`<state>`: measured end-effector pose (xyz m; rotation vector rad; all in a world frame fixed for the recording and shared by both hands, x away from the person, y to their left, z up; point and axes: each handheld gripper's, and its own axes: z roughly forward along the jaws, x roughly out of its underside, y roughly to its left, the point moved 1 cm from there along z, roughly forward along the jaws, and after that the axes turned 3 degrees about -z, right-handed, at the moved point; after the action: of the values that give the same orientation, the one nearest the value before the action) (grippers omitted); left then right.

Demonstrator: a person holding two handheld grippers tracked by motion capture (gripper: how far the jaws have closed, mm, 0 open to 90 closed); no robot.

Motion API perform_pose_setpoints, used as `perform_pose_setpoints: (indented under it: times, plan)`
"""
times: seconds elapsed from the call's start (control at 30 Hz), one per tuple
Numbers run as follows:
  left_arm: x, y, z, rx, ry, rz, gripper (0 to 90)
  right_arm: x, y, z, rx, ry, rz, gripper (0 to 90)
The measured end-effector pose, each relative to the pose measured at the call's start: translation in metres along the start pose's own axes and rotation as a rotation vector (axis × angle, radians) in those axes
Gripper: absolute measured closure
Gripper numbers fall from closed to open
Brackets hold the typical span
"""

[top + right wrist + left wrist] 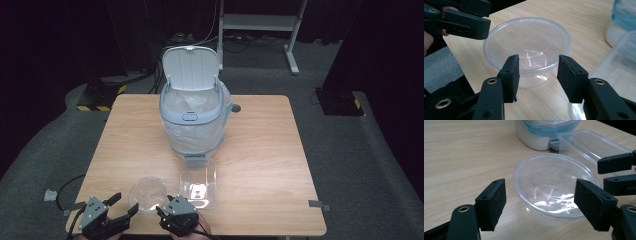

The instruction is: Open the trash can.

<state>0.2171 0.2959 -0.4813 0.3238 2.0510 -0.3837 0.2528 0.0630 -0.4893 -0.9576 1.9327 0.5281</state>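
A clear, round plastic bowl point(148, 192) stands upright on the light wooden table point(260, 145), near the table's front edge and well in front of the white-and-pale-blue pedal bin point(192, 117), whose lid stands open and whose inside is lined with a translucent bag. Just beside the bowl, on its right, lies a clear rectangular plastic container point(198, 182), its far end close to the bin's foot pedal. The left gripper point(121, 207) sits at the bowl's near left side with its jaws spread wide; in the left gripper view the bowl point(555, 187) lies between and just beyond the two black pads, neither pad touching it. The right gripper point(165, 207) sits at the bowl's near right side, its jaws also parted; in the right gripper view the bowl point(527, 47) sits straight ahead of the gap, its rim just past the fingertips point(511, 75), not clamped. The bowl is empty.
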Motion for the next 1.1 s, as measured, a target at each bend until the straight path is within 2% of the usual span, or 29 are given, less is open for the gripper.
perform_pose_setpoints:
  times: [0.13, 0.17, 0.2, 0.33, 0.53, 0.6, 0.7, 0.8, 0.83, 0.87, 0.9, 0.93, 0.97, 1.0, 1.03, 1.1]
  plan:
    - [0.0, 0.005, 0.007, -0.013, 0.018, 0.0, 27.1, -0.002, 0.0, 0.011, 0.005, 0.021, 0.011, 54.2]
    - [0.001, 0.007, 0.01, -0.017, 0.022, 0.001, 27.3, -0.004, 0.0, 0.014, 0.003, 0.025, 0.017, 58.2]
    - [0.002, 0.01, 0.014, -0.028, 0.033, 0.0, 27.5, -0.007, 0.0, 0.019, -0.01, 0.027, 0.023, 58.4]
    - [0.005, 0.013, 0.017, -0.021, 0.018, -0.019, 28.4, -0.013, 0.001, 0.022, -0.022, 0.028, 0.04, 60.3]
    - [0.002, 0.013, 0.025, -0.06, -0.005, 0.001, 30.7, -0.014, 0.0, 0.019, -0.026, 0.027, 0.053, 57.7]
    - [0.0, 0.014, 0.029, -0.063, -0.003, 0.008, 30.7, -0.013, -0.002, 0.012, -0.039, 0.004, 0.064, 56.5]
    - [-0.004, 0.011, 0.029, -0.077, 0.013, -0.003, 30.8, -0.013, -0.005, 0.004, -0.032, -0.01, 0.068, 56.2]
    - [-0.004, 0.005, 0.02, -0.056, -0.003, -0.013, 29.6, -0.013, -0.011, -0.012, -0.002, -0.032, 0.055, 55.5]
    - [-0.004, 0.002, 0.018, -0.047, -0.008, -0.007, 28.7, -0.012, -0.015, -0.018, 0.015, -0.037, 0.044, 55.4]
    - [-0.004, -0.001, 0.016, -0.043, -0.005, 0.002, 25.7, -0.009, -0.024, -0.027, 0.047, -0.045, 0.033, 55.2]
    - [-0.003, -0.004, 0.015, -0.043, -0.002, 0.005, 25.7, -0.009, -0.024, -0.027, 0.047, -0.045, 0.033, 55.2]
    - [-0.002, -0.006, 0.014, -0.052, -0.001, 0.014, 20.1, -0.006, -0.034, -0.034, 0.08, -0.042, 0.028, 54.6]
    - [-0.001, -0.008, 0.015, -0.067, -0.002, 0.023, 20.1, -0.006, -0.034, -0.034, 0.08, -0.042, 0.028, 54.6]
    - [-0.001, -0.008, 0.016, -0.079, 0.002, 0.026, 17.3, -0.002, -0.047, -0.04, 0.116, -0.043, 0.033, 53.7]
    - [-0.001, -0.008, 0.019, -0.084, 0.009, 0.019, 17.3, -0.002, -0.047, -0.04, 0.116, -0.043, 0.033, 53.7]
    - [-0.001, -0.007, 0.022, -0.086, 0.017, 0.011, 16.3, 0.0, -0.059, -0.048, 0.142, -0.053, 0.053, 52.2]
